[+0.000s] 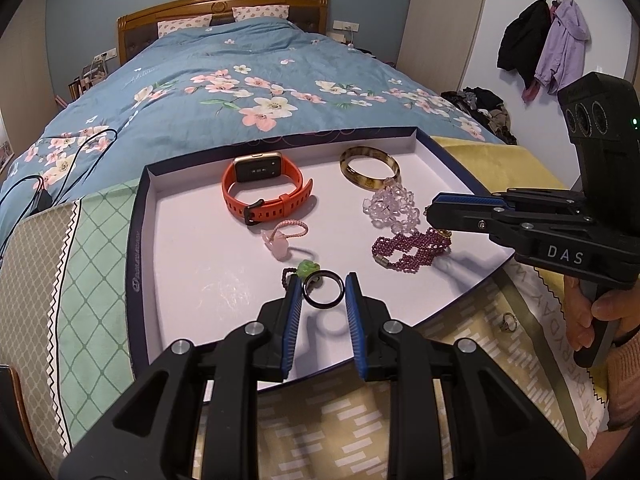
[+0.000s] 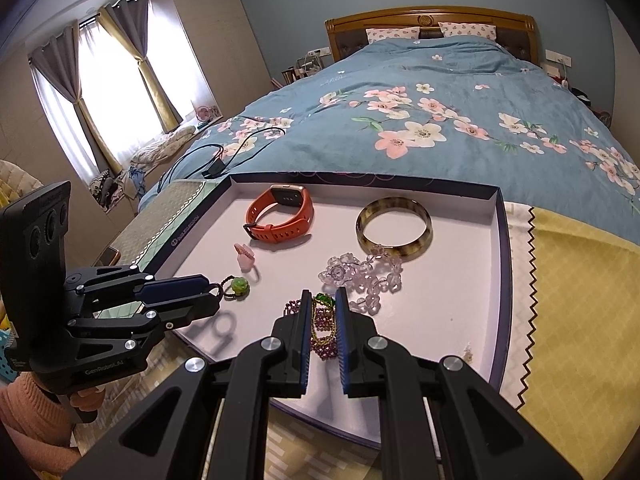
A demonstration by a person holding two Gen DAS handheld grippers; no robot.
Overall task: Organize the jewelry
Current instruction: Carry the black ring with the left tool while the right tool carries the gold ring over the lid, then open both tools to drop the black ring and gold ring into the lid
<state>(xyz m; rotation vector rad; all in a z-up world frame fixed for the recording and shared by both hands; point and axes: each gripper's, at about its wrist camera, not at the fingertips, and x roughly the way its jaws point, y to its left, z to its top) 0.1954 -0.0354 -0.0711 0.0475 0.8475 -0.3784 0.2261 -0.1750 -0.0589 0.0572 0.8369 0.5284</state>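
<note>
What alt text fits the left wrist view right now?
The left gripper holds a black ring between its blue fingers above a white tray on a bed. The tray holds an orange watch, bangle, and bead bracelets; the right gripper reaches in from the right.

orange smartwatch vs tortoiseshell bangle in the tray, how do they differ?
The orange strap smartwatch stands on its edge, its gold-cased screen up at the back; the brown-and-yellow tortoiseshell bangle lies flat. The watch band is buckled and perforated; the bangle is one smooth, glossy rigid hoop. The clear bead bracelet rests against the bangle; the watch stands apart from the other pieces. Both sit at the back of the white-lined tray, away from either tool.
</note>
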